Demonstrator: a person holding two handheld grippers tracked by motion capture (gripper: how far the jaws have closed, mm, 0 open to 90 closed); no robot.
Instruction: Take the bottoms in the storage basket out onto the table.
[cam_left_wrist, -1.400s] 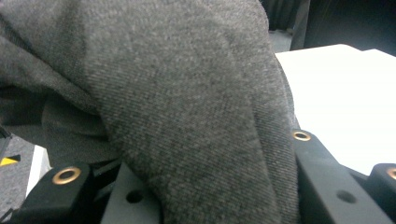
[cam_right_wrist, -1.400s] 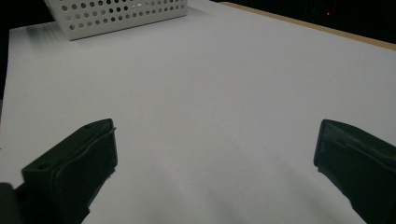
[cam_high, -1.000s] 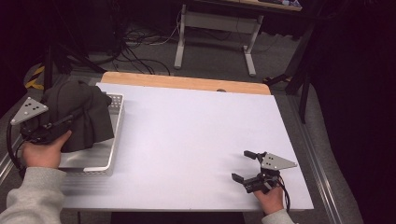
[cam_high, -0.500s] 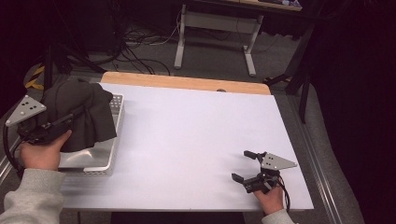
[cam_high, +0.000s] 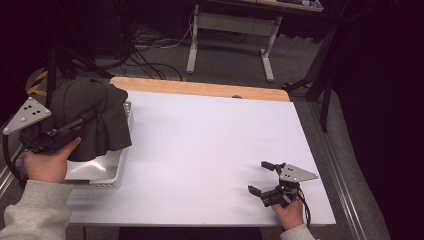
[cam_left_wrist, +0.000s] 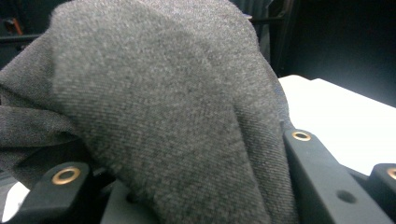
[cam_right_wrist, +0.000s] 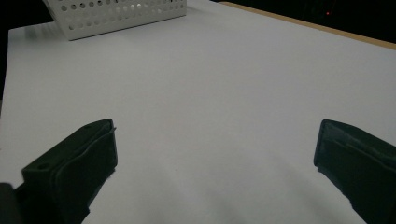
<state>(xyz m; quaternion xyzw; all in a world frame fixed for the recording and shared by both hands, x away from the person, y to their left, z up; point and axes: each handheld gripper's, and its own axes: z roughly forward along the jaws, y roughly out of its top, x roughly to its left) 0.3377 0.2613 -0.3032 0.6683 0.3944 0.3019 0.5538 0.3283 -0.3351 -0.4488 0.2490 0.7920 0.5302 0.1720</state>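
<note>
A dark grey cloth (cam_high: 97, 112) hangs bunched above a white perforated basket (cam_high: 107, 179) at the table's left edge. My left gripper (cam_high: 80, 122) is shut on the cloth, its jaws buried in the folds. In the left gripper view the cloth (cam_left_wrist: 163, 93) drapes over both jaws of my left gripper (cam_left_wrist: 187, 191) and hides their tips. My right gripper (cam_high: 257, 176) rests open near the table's front right corner. Only bare white table lies between the wide-apart jaws of my right gripper (cam_right_wrist: 215, 154).
The white table (cam_high: 210, 145) has a wooden strip (cam_high: 200, 89) along its far edge. The basket (cam_right_wrist: 116, 14) shows far off in the right gripper view. Beyond the table are cables and a metal stand's legs (cam_high: 230, 45) on the floor.
My left hand has lifted the cloth a little higher, so more of the basket's white inside shows beneath it. The right gripper has stayed put.
</note>
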